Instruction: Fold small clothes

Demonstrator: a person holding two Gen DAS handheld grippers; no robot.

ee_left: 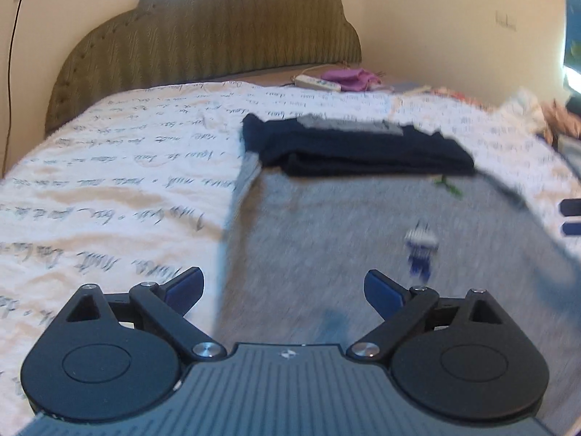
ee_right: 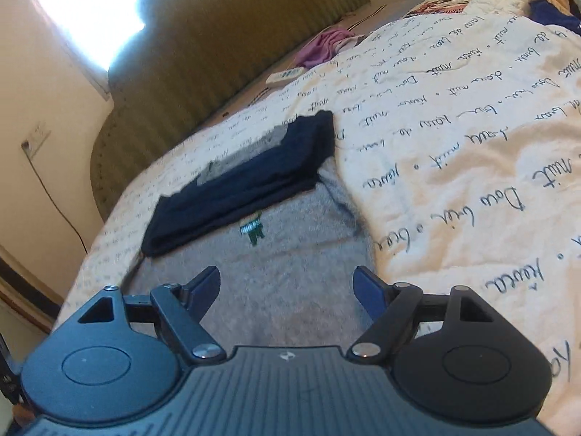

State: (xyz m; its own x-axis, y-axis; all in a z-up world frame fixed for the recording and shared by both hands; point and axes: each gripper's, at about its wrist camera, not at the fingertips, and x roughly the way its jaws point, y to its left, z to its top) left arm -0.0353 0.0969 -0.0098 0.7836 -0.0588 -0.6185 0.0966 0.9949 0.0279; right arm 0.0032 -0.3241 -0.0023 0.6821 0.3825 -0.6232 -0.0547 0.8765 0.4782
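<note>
Cream walls and an olive ribbed headboard stand beyond both my grippers, with the bed's white script-printed cover spreading out ahead of them. On that cover, directly in front of my left gripper and my right gripper, lies the grey garment, flat, its far end overlaid by a folded navy piece. A small blue-and-white motif sits on the grey cloth ahead and right of my left gripper, blurred. Farther off, near the headboard, I see a purple cloth beside a white remote. Both grippers hang released, blue pads spread apart with only grey cloth showing beyond the gap, gripping nothing.
</note>
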